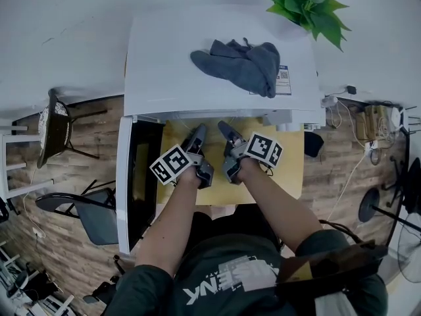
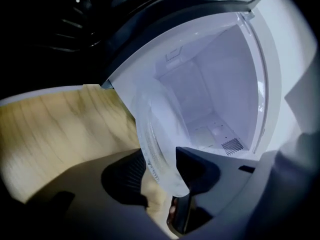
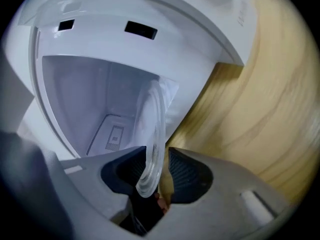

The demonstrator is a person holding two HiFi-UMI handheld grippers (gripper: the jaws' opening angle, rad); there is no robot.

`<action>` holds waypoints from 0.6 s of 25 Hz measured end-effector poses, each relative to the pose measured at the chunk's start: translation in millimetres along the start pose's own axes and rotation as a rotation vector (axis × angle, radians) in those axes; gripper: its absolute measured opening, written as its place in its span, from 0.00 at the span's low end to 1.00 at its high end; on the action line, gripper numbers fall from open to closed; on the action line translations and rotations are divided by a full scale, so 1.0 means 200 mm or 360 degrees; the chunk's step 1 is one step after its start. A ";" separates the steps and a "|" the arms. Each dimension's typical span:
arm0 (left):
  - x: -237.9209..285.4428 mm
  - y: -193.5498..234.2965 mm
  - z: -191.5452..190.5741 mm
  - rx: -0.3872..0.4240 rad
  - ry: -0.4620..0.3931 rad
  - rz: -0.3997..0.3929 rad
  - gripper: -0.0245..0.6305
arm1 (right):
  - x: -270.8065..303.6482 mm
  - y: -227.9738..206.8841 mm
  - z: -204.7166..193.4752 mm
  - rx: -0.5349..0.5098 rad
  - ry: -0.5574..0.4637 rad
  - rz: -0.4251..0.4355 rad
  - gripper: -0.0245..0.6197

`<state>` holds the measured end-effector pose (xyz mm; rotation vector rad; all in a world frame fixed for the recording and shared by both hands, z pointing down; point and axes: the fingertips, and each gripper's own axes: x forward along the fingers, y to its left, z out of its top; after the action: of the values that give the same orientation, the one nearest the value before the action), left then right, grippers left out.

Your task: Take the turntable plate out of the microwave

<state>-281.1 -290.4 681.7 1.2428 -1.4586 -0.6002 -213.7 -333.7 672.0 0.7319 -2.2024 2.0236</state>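
Note:
The clear glass turntable plate (image 2: 155,129) pokes out of the white microwave's (image 1: 197,45) open cavity (image 2: 210,84) over the wooden table. In the left gripper view its rim fills the gap of my left gripper (image 2: 160,171), and both pads press on it. My right gripper (image 3: 156,171) has the plate's rim (image 3: 154,119) between its jaws; the rim rests against the left pad and a thin gap shows at the right pad. In the head view the left gripper (image 1: 197,134) and the right gripper (image 1: 225,129) sit side by side at the microwave's mouth. The plate does not show there.
The microwave door (image 1: 141,176) stands swung open at the left. A grey cloth (image 1: 240,61) lies on the microwave's top, and a green plant (image 1: 306,2) stands behind it. The wooden table (image 1: 286,176) carries the microwave. A black chair (image 1: 92,209) and a stool (image 1: 52,127) stand at the left.

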 end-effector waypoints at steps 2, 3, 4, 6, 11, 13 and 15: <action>-0.03 0.00 -0.03 0.0002 0.0001 -0.0006 0.31 | -0.02 0.00 -0.02 -0.0016 0.0005 0.0013 0.25; -0.04 0.00 -0.04 0.0007 0.0000 -0.0009 0.30 | -0.03 0.00 -0.04 -0.0031 0.0010 0.0022 0.23; -0.05 -0.01 -0.05 0.0014 -0.0003 -0.0011 0.28 | -0.04 0.00 -0.05 -0.0046 0.0016 0.0029 0.21; -0.07 -0.01 -0.07 0.0018 -0.0009 -0.0015 0.25 | -0.07 0.00 -0.07 -0.0069 0.0026 0.0036 0.19; -0.11 0.00 -0.14 -0.0047 -0.0015 -0.0018 0.23 | -0.13 -0.03 -0.10 -0.0105 0.0060 0.0038 0.18; -0.13 0.00 -0.16 -0.0028 -0.0032 -0.0016 0.23 | -0.15 -0.04 -0.12 -0.0123 0.0080 0.0041 0.18; -0.16 -0.01 -0.18 0.0018 -0.0052 -0.0023 0.23 | -0.18 -0.04 -0.13 -0.0156 0.0089 0.0051 0.18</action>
<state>-250.3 -253.5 678.3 1.2586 -1.4830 -0.6257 -186.0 -297.6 670.1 0.6261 -2.2774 1.9091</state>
